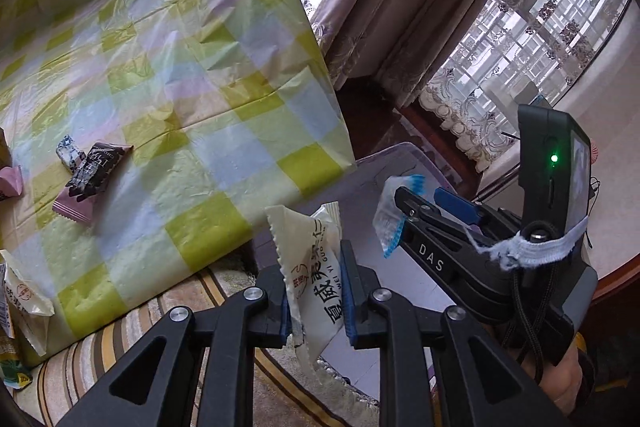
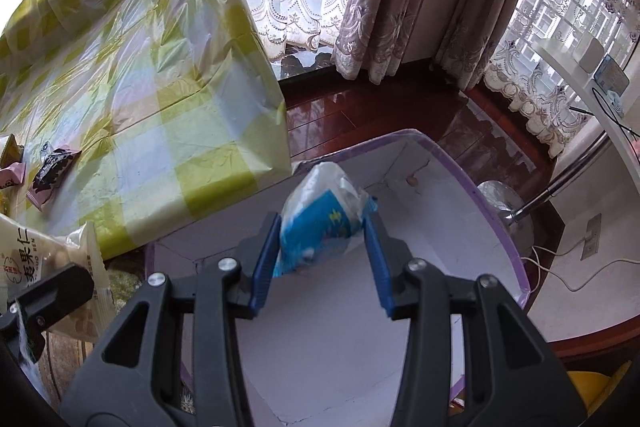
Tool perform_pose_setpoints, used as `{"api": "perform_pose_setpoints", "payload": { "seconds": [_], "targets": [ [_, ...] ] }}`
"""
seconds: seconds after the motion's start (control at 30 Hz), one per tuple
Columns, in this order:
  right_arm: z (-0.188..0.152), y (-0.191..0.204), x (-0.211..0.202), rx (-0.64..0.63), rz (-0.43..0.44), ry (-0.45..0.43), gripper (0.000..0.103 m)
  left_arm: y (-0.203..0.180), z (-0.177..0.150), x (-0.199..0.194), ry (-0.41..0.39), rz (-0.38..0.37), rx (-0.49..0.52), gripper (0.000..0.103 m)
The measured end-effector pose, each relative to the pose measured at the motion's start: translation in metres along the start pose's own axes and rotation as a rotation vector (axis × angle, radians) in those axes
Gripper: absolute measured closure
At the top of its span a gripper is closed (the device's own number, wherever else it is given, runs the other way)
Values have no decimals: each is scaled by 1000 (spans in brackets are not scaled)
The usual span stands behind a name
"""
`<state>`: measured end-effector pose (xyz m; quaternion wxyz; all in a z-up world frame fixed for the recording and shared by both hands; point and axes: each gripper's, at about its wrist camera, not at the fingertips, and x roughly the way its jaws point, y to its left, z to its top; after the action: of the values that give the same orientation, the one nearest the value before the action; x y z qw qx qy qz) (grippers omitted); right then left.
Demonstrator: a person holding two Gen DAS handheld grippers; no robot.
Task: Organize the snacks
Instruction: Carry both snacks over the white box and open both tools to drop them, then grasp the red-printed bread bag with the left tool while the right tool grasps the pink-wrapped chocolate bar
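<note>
My left gripper point(image 1: 314, 287) is shut on a cream snack packet with red and black print point(image 1: 316, 259), held off the table's near right corner; the packet also shows in the right wrist view point(image 2: 52, 267). My right gripper point(image 2: 324, 255) is shut on a blue and clear snack packet point(image 2: 324, 219), held over a white box with purple rim point(image 2: 460, 163). The right gripper point(image 1: 404, 211) and its packet point(image 1: 390, 215) show in the left wrist view. A dark-and-pink packet point(image 1: 90, 179) and a small black-and-white candy point(image 1: 68, 151) lie on the checkered table point(image 1: 180, 67).
More packets lie at the table's left edge point(image 1: 24, 295). A striped rug point(image 1: 120, 339) lies below. Curtains point(image 2: 400, 7), wooden floor point(image 2: 360, 111), a white desk point(image 2: 580, 75), a metal leg point(image 2: 532, 203) and cables point(image 2: 560, 267) are to the right.
</note>
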<state>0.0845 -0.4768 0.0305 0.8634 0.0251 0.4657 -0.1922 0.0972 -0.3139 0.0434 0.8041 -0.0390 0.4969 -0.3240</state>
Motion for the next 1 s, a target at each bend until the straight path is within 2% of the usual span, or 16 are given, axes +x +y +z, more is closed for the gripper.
{"api": "perform_pose_setpoints", "payload": {
  "seconds": [0.1,0.13,0.17,0.23,0.27,0.63,0.87,1.0],
  "targets": [
    [1,-2,-1,2,-9,-5,57,1,0,2,13,-19,-11,75],
    [1,-2,-1,6,-7,-4,57,2,0,2,12,-17,-17,65],
    [2,-2,0,8,-6,-1,56,3,0,1,6,-13,-25,51],
    [2,-1,1,5,-5,3,50,6,1,-3,-16,-9,-35,38],
    [2,1,1,1,-6,3,48,7,1,-5,-26,-5,-38,36],
    [5,16,-12,-17,17,-19,30,26,-4,-27,-87,87,-57,35],
    [7,39,-28,-26,96,-47,25,67,-22,-68,-174,101,-161,35],
    [7,66,-37,-75,161,-49,18,97,-37,-92,-216,169,-241,35]
  ]
}}
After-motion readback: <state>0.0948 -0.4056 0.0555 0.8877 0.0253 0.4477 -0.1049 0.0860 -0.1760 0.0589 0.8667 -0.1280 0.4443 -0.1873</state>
